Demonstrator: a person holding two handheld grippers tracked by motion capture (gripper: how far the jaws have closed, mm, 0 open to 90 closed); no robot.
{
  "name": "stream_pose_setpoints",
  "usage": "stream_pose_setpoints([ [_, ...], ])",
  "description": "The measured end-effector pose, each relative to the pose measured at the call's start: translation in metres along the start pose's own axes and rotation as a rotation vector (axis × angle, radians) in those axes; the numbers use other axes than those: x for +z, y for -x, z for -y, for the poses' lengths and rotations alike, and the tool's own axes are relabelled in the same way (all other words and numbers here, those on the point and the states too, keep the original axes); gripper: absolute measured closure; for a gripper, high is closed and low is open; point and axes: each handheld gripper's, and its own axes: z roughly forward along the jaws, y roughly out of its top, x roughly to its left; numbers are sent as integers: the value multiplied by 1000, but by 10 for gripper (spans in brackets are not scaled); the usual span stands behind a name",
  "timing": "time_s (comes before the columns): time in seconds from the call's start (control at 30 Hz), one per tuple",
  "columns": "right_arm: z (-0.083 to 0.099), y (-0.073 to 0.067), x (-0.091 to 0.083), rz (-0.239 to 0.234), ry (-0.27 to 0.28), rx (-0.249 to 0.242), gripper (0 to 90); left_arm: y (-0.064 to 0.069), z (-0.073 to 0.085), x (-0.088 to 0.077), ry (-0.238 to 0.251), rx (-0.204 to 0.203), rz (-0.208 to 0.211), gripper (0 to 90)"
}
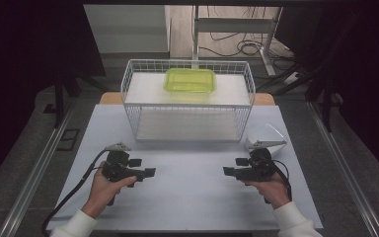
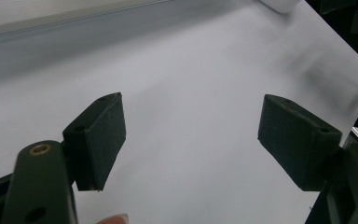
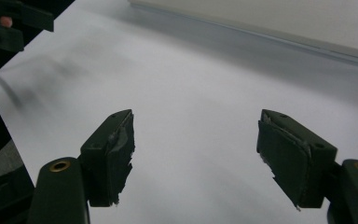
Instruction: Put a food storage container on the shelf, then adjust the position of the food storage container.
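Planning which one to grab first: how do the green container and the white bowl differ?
The green container is translucent lime and rectangular with rounded corners; the white bowl is opaque and rounded. The container sits on top of the wire rack, far from both tools; the bowl rests on the table, just beyond the right tool. Neither is held.

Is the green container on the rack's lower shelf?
No, the green container sits on the top shelf of the wire rack.

Both hands hold their tongs low and level, left tongs (image 1: 141, 167) and right tongs (image 1: 236, 166) pointing inward toward each other, jaws spread wide.
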Motion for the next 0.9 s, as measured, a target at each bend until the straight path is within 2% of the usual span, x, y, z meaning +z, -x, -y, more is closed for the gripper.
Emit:
stream_pose_setpoints([
  [0.17, 1, -1, 2, 4, -7, -8, 280, 0, 2, 0, -1, -6, -16, 223],
  [0.3, 2, -4, 0, 11, -11, -11, 282, 2, 2, 0, 0, -11, -9, 212],
  [0.47, 3, -7, -4, 28, -10, -15, 295, 2, 4, 0, -11, 5, -26, 203],
  [0.6, 1, -8, -6, 39, -12, -19, 303, 3, 6, -3, 7, 15, -39, 209],
  [0.73, -5, -4, -13, 53, -16, -34, 349, 0, 7, -2, -2, 9, -45, 213],
  [0.77, -8, -3, -16, 55, -21, -53, 355, -1, 8, -1, -8, 14, -49, 213],
  [0.83, -17, 1, -22, 77, -64, -102, 362, -2, 8, 2, -23, 16, -50, 213],
  [0.9, -24, 9, -31, 69, -64, -79, 390, -2, 8, 4, -26, 8, -44, 213],
])
